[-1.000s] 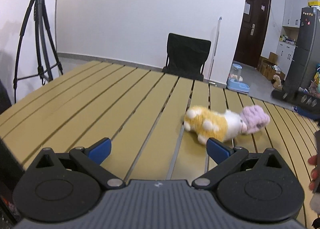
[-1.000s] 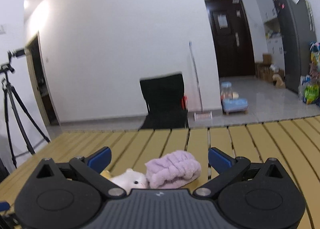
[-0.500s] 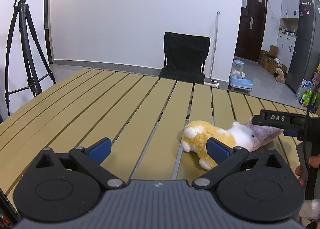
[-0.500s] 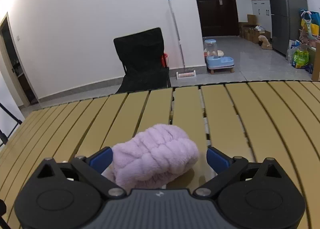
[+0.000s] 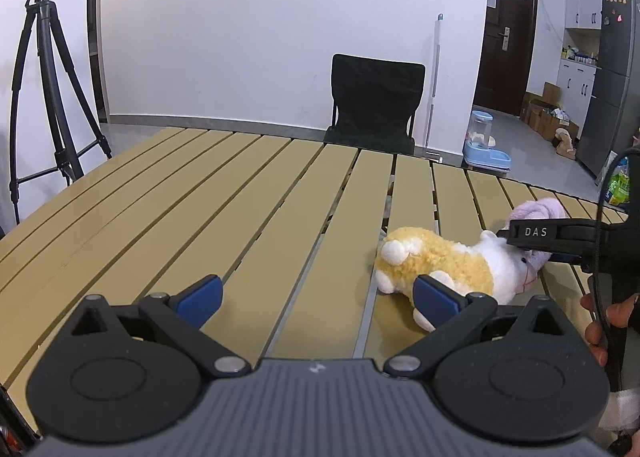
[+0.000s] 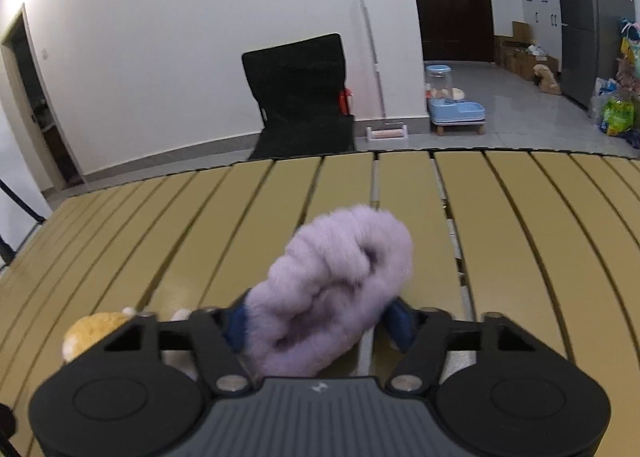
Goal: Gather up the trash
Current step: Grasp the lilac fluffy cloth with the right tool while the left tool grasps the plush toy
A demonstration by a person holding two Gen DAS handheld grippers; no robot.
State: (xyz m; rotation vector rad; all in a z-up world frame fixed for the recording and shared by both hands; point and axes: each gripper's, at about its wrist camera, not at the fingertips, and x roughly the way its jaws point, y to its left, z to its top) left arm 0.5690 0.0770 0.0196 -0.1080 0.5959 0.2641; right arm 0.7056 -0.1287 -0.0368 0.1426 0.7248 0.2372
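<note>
A fluffy purple plush piece (image 6: 340, 269) lies on the slatted yellow table (image 6: 520, 237), against the head of a yellow-and-white plush toy (image 5: 440, 261). My right gripper (image 6: 318, 323) has its jaws closing around the purple piece, and both blue pads press into its fur. From the left wrist view, the right gripper's black finger (image 5: 560, 235) lies across the toy's head and the purple piece (image 5: 538, 211). My left gripper (image 5: 316, 293) hangs open over the table with nothing between its fingers. Its right fingertip overlaps the toy in the picture.
A black folding chair (image 5: 376, 97) stands beyond the table's far edge. A tripod (image 5: 48, 77) is at the left. A mop leans on the wall, with a blue pet feeder (image 5: 484, 141) and a fridge (image 5: 612, 77) further right. A person's hand (image 5: 600, 321) holds the right gripper.
The right gripper came down and forward over the purple piece, and its jaws narrowed onto it. The left gripper shifted slightly, then held still, open.
</note>
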